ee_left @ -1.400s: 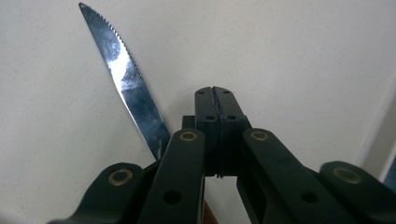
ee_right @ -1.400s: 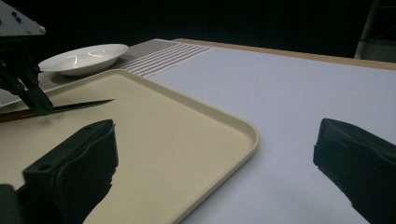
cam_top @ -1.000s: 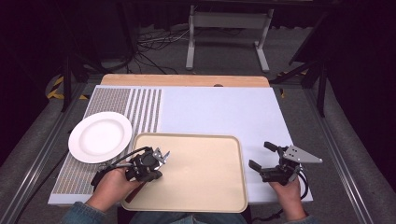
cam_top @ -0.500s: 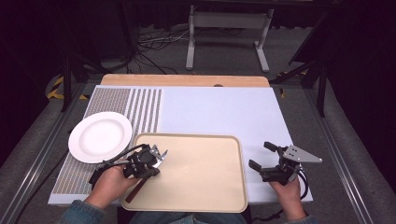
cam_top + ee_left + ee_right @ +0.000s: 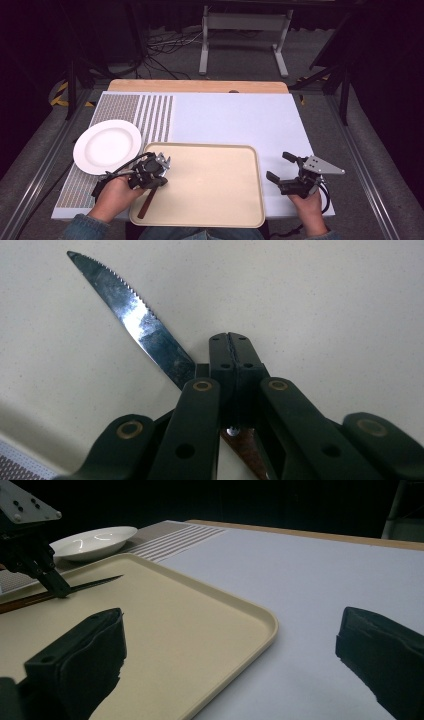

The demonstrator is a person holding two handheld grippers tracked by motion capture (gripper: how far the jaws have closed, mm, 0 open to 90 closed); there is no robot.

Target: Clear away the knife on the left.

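A person sits at a table [image 5: 240,120] covered by a white mat, with a hand-held gripper in each hand. On the near part of the table lies a beige tray [image 5: 215,185]. The left hand-held gripper [image 5: 159,176] points down at the tray's left side, its jaws pressed together on a knife [image 5: 135,322] where the blade meets the brown wooden handle. The knife lies flat on the tray, its serrated blade reaching away past the jaws. The right hand-held gripper [image 5: 280,167] rests just right of the tray over the white mat, its jaws wide apart with nothing between them. A white plate [image 5: 106,146] sits left of the tray, on the mat's striped part.
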